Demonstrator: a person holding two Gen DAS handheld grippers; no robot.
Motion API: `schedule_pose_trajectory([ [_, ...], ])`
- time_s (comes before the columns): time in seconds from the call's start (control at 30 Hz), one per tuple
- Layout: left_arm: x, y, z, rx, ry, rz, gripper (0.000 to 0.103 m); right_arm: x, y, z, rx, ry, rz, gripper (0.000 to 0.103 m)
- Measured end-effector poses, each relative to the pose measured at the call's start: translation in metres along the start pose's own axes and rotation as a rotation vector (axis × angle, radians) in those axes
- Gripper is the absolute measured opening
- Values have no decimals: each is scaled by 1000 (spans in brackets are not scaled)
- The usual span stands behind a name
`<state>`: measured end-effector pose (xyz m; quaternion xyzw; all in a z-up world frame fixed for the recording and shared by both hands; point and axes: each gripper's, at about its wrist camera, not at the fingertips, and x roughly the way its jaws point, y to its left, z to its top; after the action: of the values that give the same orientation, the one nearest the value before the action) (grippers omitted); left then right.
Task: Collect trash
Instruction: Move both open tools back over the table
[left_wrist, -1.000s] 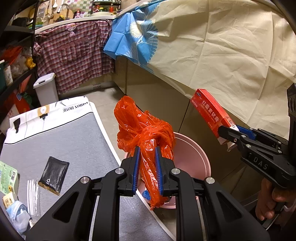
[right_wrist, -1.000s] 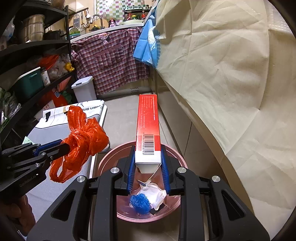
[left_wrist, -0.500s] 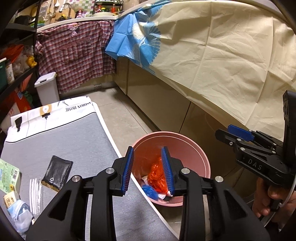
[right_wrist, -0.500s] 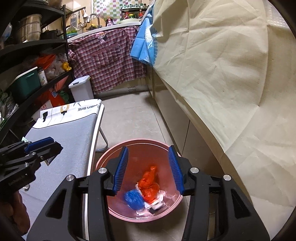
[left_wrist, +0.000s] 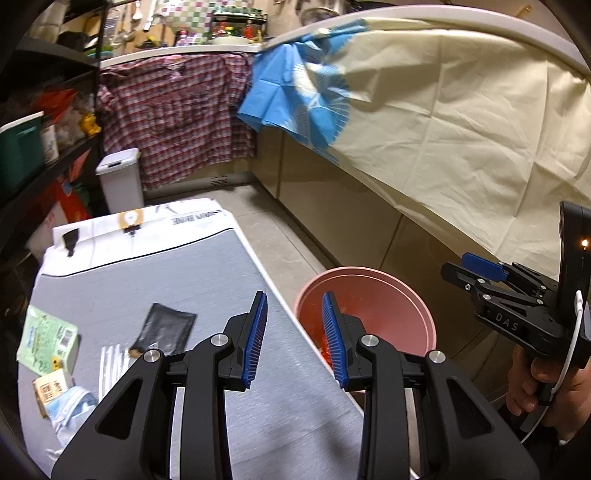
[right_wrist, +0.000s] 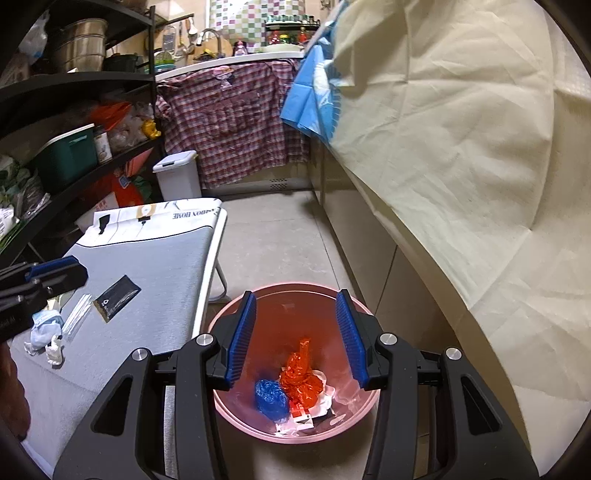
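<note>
A pink bin (right_wrist: 236, 314) stands on the floor beside the grey ironing board (right_wrist: 147, 295). Inside lie an orange plastic bag (right_wrist: 301, 376), a blue wad (right_wrist: 271, 397), a red box (right_wrist: 300, 410) and white paper. My right gripper (right_wrist: 295, 332) is open and empty above the bin. My left gripper (left_wrist: 293, 338) is open and empty over the board's right edge, next to the bin (left_wrist: 391, 291). On the board lie a black sachet (left_wrist: 166, 328), clear straws (left_wrist: 110, 365), a green carton (left_wrist: 48, 341), a small box (left_wrist: 50, 391) and a blue mask (left_wrist: 70, 408).
A cream sheet (right_wrist: 461, 147) drapes over the counter on the right. A white lidded bin (right_wrist: 177, 177) stands at the far end under a plaid shirt (right_wrist: 236, 122). Black shelves (right_wrist: 74, 110) with goods line the left. Floor tiles (right_wrist: 273, 236) lie between board and cabinets.
Both grippers opened. The orange bag dropped from my left gripper and the red box from my right into the pink bin. My left gripper then swung left over the board.
</note>
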<state>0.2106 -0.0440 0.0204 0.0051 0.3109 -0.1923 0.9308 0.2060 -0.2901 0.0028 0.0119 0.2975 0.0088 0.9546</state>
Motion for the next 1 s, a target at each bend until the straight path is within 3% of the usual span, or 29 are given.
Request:
schedule_pose_trajectory([
  [0.47, -47, 69, -30, -38, -4, 104, 29, -6, 39, -1, -79, -30, 79, 45],
  [0.73, -77, 125, -54, -117, 7, 183, 29, -4, 82, -3, -116, -24, 194, 22],
  [1.0, -90, 174, -72, -234, 16, 248, 29, 2, 132, -1, -153, -8, 306, 18],
])
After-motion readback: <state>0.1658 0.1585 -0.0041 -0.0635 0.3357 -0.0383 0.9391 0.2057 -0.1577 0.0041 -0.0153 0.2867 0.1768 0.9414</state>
